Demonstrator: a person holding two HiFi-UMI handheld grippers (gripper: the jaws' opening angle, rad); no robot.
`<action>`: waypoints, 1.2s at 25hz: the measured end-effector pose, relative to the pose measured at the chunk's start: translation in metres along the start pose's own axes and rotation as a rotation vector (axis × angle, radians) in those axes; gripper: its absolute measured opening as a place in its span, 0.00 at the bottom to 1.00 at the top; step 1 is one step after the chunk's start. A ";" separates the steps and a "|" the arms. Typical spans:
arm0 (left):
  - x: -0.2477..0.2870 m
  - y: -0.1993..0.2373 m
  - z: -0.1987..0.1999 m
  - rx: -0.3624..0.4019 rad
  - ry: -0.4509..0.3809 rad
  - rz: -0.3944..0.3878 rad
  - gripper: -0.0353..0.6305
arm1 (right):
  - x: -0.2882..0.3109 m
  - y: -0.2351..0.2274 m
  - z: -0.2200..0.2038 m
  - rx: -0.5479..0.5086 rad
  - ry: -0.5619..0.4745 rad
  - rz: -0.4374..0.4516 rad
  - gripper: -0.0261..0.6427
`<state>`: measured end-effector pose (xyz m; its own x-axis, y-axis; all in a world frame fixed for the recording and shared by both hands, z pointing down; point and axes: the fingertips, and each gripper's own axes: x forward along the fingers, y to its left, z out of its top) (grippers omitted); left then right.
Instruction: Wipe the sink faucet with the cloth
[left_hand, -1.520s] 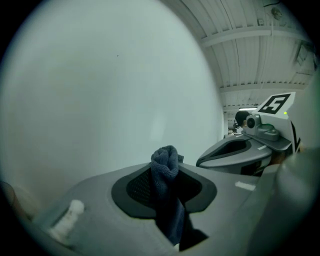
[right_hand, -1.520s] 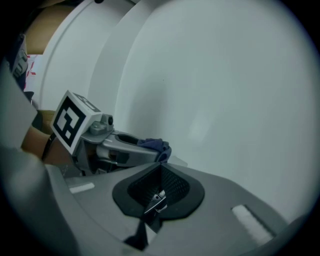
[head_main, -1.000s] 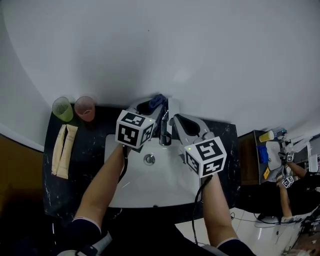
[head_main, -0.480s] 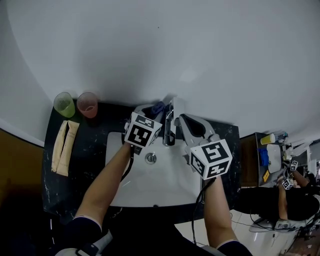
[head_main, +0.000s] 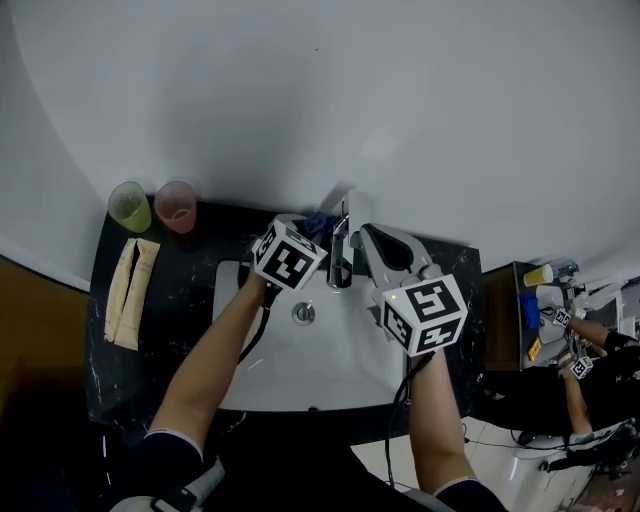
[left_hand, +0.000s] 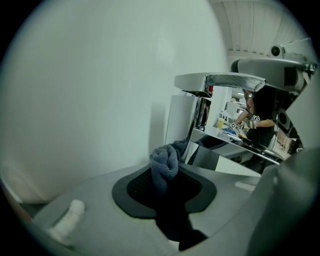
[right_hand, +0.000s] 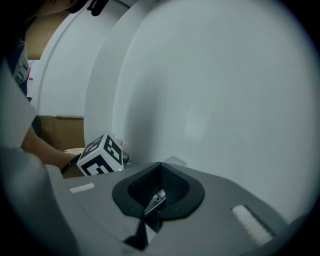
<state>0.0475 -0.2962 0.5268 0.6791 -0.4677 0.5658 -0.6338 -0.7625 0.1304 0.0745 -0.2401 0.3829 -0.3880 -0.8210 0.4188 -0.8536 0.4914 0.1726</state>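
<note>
The chrome faucet stands at the back of the white sink. My left gripper is shut on a blue-grey cloth just left of the faucet. In the left gripper view the bunched cloth sticks out of the left gripper toward the faucet body, under its flat handle. My right gripper comes in from the right, shut. A thin shiny edge of the handle shows pinched at the right gripper's tips.
A green cup and a pink cup stand at the back left of the black counter. Beige rolled items lie beside them. The drain is in the basin. The white wall rises right behind the faucet.
My left gripper has sunk beside the faucet with the cloth and rolled, its cube now turned. The right gripper has stayed in place.
</note>
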 end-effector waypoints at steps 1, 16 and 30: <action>-0.001 0.000 0.000 -0.013 -0.005 -0.009 0.18 | 0.000 0.000 0.000 0.001 0.001 0.000 0.05; -0.060 -0.010 0.080 -0.159 -0.332 -0.121 0.18 | 0.001 -0.005 -0.001 0.011 0.002 -0.016 0.05; -0.081 -0.044 0.048 -0.208 -0.342 -0.184 0.18 | 0.006 -0.007 -0.001 0.033 -0.004 -0.008 0.05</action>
<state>0.0387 -0.2461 0.4362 0.8488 -0.4804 0.2207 -0.5284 -0.7570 0.3843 0.0787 -0.2481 0.3847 -0.3827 -0.8257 0.4144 -0.8674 0.4755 0.1465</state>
